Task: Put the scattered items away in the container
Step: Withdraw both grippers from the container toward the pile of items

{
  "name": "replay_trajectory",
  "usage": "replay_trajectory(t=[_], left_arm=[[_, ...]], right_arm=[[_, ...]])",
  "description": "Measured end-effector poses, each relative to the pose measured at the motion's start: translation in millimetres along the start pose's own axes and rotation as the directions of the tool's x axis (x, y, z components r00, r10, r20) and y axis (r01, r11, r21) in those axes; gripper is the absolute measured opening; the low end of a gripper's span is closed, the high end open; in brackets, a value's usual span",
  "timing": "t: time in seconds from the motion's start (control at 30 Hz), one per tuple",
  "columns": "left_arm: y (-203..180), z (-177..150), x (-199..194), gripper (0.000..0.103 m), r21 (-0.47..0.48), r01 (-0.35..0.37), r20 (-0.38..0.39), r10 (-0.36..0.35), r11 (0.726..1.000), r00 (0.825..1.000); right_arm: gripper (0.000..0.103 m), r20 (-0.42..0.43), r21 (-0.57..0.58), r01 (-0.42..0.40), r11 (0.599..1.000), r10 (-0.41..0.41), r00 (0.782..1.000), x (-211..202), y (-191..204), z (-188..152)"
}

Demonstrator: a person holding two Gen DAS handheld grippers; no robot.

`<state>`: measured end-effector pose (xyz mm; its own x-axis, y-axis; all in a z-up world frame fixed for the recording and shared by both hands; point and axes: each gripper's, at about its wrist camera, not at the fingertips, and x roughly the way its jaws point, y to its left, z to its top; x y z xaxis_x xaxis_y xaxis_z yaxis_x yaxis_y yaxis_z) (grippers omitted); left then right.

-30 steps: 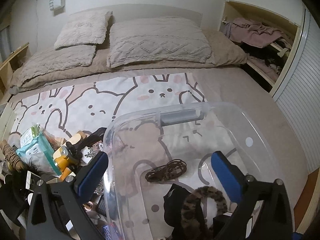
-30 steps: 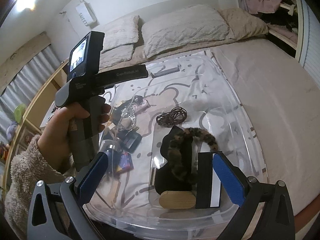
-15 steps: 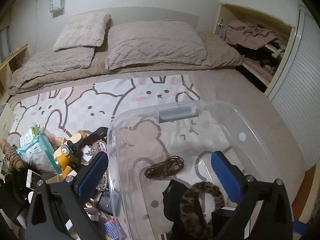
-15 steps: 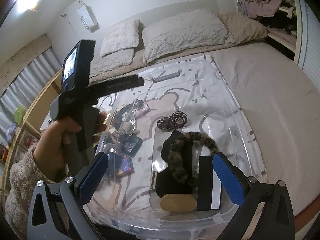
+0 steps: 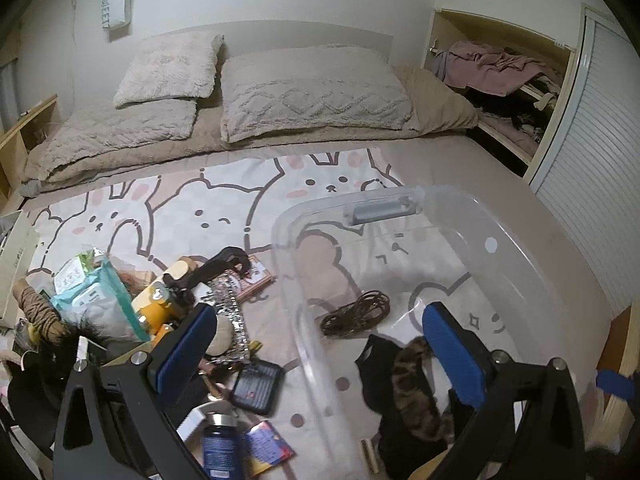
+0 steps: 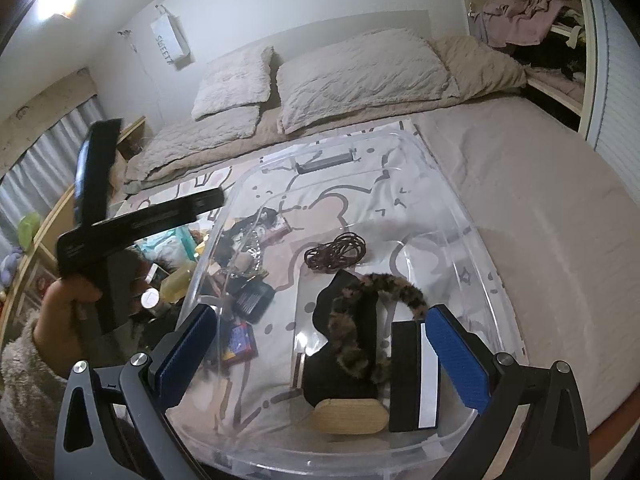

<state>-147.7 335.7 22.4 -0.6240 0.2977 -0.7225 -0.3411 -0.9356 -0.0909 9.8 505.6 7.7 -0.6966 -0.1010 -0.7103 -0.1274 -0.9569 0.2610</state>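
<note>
1. Left wrist view: the left gripper [image 5: 320, 346] hung with its blue-padded jaws spread wide and nothing between them, straddling the left wall of the clear plastic bin [image 5: 516, 256] on the bed.
2. Inside the bin lay a coil of brown cord [image 5: 356, 313] in the middle, and nearer the camera a black cloth [image 5: 376, 364] with a leopard-print headband [image 5: 412, 384] draped over it.
3. Left of the bin, still out on the bunny-print blanket [image 5: 192, 212], sat the scattered pile: a teal wet-wipes pack [image 5: 94, 292], a yellow bottle [image 5: 156, 306], a sequinned silver strip [image 5: 230, 308], a black compact case [image 5: 256, 386], a dark blue bottle [image 5: 220, 446] and a small colourful card [image 5: 266, 442] at the near edge.
4. Right wrist view: the right gripper [image 6: 320, 348] was likewise released, jaws wide apart and empty, hovering over the near end of the bin [image 6: 464, 216].
5. Between its jaws, in the bin, showed the black cloth [image 6: 348, 308], the headband [image 6: 400, 286], a wooden oval piece [image 6: 350, 416] against the near wall and a black box with a white stripe [image 6: 412, 376] just beside the right pad.
6. The cord coil [image 6: 336, 252] lay farther in.
7. On the left, a hand [image 6: 64, 312] in a fleecy sleeve [image 6: 28, 396] held the other gripper's black handle [image 6: 116, 236] raised above the pile.
</note>
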Motion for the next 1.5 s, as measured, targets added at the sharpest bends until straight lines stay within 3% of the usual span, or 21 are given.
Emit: replay_trajectory(t=[0.23,0.43,0.77,1.27,1.5], left_arm=[[28.0,-17.6,-12.6,0.103,0.003,-0.017,0.023,0.017,1.000,1.000],[49.7,-34.3,-19.5,0.103,-0.021,-0.016,0.035,0.016,1.000,0.999],[66.0,-57.5,-26.1,0.103,0.003,-0.041,0.053,0.041,0.999,0.998],[104.6,-81.7,-42.1,0.103,-0.037,-0.029,0.070,0.032,0.999,0.997],[130.9,-91.1,-52.3,0.103,-0.043,-0.070,0.088,0.074,0.997,0.993]], right_arm=[[0.103,0.144,-0.023,0.055,0.998,-0.051,0.988,-14.0,4.4,1.6],[0.103,0.210,-0.025,0.061,0.998,-0.055,0.976,-18.5,6.4,2.6],[0.103,0.216,-0.055,0.077,0.995,-0.063,0.974,-8.4,15.6,-4.8],[0.103,0.205,-0.119,0.130,0.984,-0.104,0.973,9.9,33.1,-17.2],[0.103,0.229,-0.157,0.152,0.976,-0.114,0.967,9.9,47.4,-21.7]])
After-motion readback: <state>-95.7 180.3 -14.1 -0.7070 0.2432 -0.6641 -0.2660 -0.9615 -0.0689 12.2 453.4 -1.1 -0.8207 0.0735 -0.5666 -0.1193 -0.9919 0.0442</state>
